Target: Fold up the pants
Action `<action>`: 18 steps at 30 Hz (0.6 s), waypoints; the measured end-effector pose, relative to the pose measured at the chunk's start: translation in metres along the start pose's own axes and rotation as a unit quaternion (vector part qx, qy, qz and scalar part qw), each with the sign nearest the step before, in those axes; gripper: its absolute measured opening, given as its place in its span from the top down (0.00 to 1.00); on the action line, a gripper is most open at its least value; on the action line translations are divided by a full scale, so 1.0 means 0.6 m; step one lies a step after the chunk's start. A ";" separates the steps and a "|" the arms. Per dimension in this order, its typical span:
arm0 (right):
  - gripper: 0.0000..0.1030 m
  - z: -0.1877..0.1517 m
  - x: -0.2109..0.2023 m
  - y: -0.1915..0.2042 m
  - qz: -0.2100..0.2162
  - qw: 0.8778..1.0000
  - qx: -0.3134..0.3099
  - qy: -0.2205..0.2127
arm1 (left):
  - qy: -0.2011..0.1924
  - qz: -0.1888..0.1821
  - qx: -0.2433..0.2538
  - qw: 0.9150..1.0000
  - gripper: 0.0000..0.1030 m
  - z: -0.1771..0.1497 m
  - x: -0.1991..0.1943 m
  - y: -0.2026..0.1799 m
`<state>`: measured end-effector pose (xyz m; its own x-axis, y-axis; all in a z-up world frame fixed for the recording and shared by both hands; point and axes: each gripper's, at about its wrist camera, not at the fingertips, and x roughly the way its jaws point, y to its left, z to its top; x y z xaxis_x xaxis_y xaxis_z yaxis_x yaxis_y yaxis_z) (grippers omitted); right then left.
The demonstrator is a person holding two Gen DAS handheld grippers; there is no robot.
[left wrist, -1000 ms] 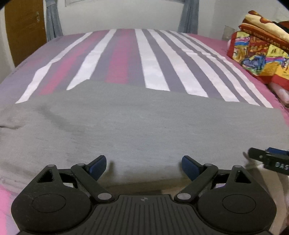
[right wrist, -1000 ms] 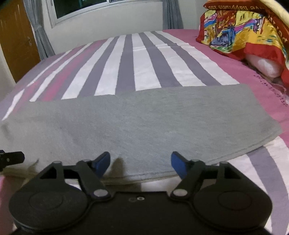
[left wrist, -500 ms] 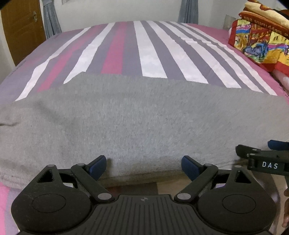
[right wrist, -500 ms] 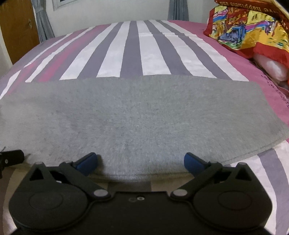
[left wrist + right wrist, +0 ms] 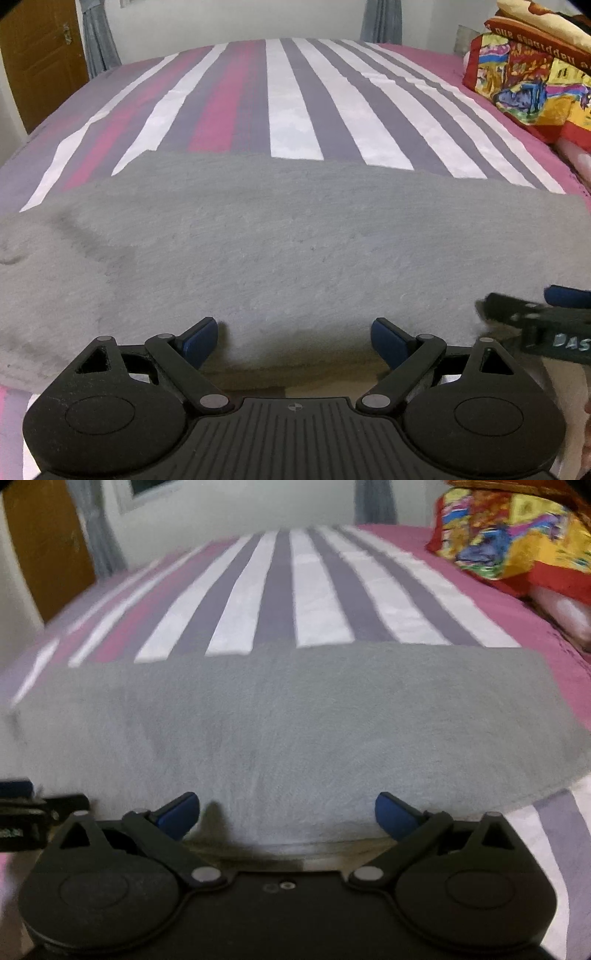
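Note:
Grey pants (image 5: pixel 295 251) lie flat across the near part of the striped bed, a long band running left to right; they also fill the right wrist view (image 5: pixel 295 731). My left gripper (image 5: pixel 294 341) is open, its blue pads at the pants' near edge, holding nothing. My right gripper (image 5: pixel 287 814) is open at the same near edge, further right, holding nothing. The right gripper's side shows at the right of the left wrist view (image 5: pixel 535 321). The left gripper's side shows at the left of the right wrist view (image 5: pixel 33 808).
The bed sheet (image 5: pixel 295 99) has pink, white and purple stripes. A colourful folded blanket and pillows (image 5: pixel 535 77) are stacked at the right, also in the right wrist view (image 5: pixel 517 542). A brown door (image 5: pixel 37 62) stands far left.
Both grippers have stayed open at the pants' near edge. The views have shifted slightly lower and closer to the cloth. The right wrist view is now blurred by motion.

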<state>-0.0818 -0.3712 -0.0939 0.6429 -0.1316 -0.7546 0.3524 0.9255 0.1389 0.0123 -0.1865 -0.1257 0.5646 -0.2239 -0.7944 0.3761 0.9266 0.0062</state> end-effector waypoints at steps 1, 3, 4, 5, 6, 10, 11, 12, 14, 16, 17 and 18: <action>0.12 -0.001 -0.008 -0.006 -0.002 1.000 0.005 -0.009 | -0.002 0.000 0.000 1.000 0.13 0.001 0.001 -0.002; 0.19 -0.003 -0.025 -0.024 0.003 0.999 0.013 -0.030 | -0.002 0.003 0.003 1.000 0.13 0.004 0.006 -0.008; 0.25 -0.003 -0.030 -0.033 0.001 0.999 0.016 -0.034 | -0.002 0.005 0.003 1.000 0.13 0.006 0.010 -0.011; 0.26 -0.002 -0.033 -0.041 -0.001 0.999 0.018 -0.035 | -0.002 0.007 0.001 1.000 0.13 0.007 0.013 -0.013; 0.29 0.000 -0.034 -0.050 -0.005 0.999 0.021 -0.034 | -0.002 0.009 0.000 1.000 0.13 0.007 0.018 -0.015; 0.43 0.003 -0.039 -0.079 -0.019 0.999 0.031 -0.038 | 0.006 0.014 0.007 1.000 0.13 0.000 0.037 -0.019; 0.45 0.003 -0.040 -0.090 -0.015 0.998 0.041 -0.035 | 0.008 0.015 0.011 1.000 0.12 0.000 0.039 -0.021; 0.46 0.002 -0.044 -0.101 -0.012 0.998 0.051 -0.033 | 0.010 0.015 0.013 1.000 0.12 0.001 0.039 -0.021; 0.46 0.002 -0.051 -0.120 -0.010 0.997 0.064 -0.032 | 0.009 0.015 0.002 1.000 0.12 0.007 0.031 -0.022; 0.46 0.002 -0.067 -0.144 -0.011 0.996 0.083 -0.035 | -0.002 0.002 0.002 1.000 0.12 0.015 0.021 -0.034; 0.46 0.002 -0.075 -0.159 -0.011 0.995 0.096 -0.036 | -0.006 -0.002 0.010 1.000 0.12 0.019 0.020 -0.045; 0.45 0.003 -0.081 -0.176 -0.011 0.993 0.111 -0.033 | -0.006 -0.008 0.018 1.000 0.12 0.021 0.021 -0.054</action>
<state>-0.1492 -0.4632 -0.0709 0.6748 -0.1803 -0.7156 0.5027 0.8222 0.2670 0.0167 -0.2233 -0.1283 0.5671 -0.2422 -0.7872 0.4104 0.9118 0.0152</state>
